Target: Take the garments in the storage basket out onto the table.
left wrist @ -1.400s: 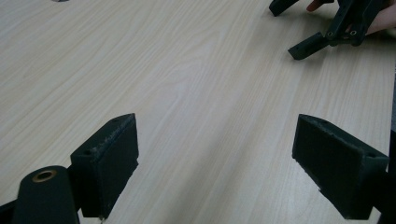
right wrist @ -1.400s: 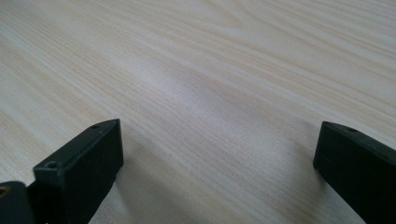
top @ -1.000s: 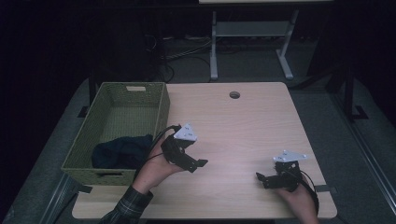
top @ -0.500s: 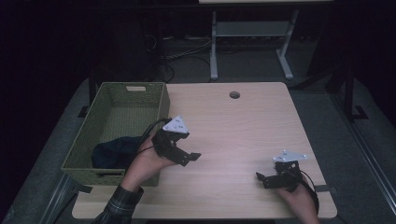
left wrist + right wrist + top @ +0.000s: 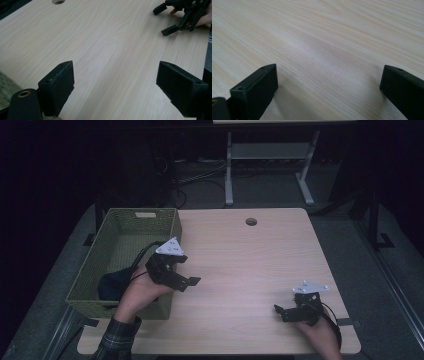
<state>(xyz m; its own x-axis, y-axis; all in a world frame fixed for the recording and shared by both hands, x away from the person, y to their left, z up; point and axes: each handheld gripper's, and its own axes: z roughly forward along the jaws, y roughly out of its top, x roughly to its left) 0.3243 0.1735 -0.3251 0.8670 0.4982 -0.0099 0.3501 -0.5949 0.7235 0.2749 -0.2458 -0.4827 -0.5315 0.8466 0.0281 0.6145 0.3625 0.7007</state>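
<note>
- Table (image 5: 250,270): pale wood top w/ visible grain, rounded corners, one round hole (image 5: 251,221) near the far edge. Mostly bare.
- Basket (image 5: 125,245): green woven, rectangular, sits on the table's left side, long way running front to back. A pale label at its far rim, can't read it.
- Dark cloth (image 5: 112,284): bunched in the basket's near end, black or navy, no detail to make out.
- Left forearm: comes in from bottom left in a plaid sleeve (image 5: 117,337), angled up and to the right, crossing the basket's near right corner.
- Left hand (image 5: 137,290): grips the tool from behind, over the basket's right rim.
- Left gripper (image 5: 187,282): held above the table just right of the basket, grey three-cornered plate on top, jaws pointing right, toward the table's middle. In the left gripper view the jaws stand spread wide w/ bare wood between them, nothing held.
- Right hand (image 5: 320,332): at the near right edge of the table, low, wrist at the bottom edge of the high view.
- Right gripper (image 5: 280,310): low over the table top, touching or not I can't tell; jaws point left, grey plate on top. In the right gripper view the jaws are spread wide apart, only wood grain between, nothing pinched. Also seen far off in the left gripper view (image 5: 166,20), top right.
- The two grippers are well apart.
</note>
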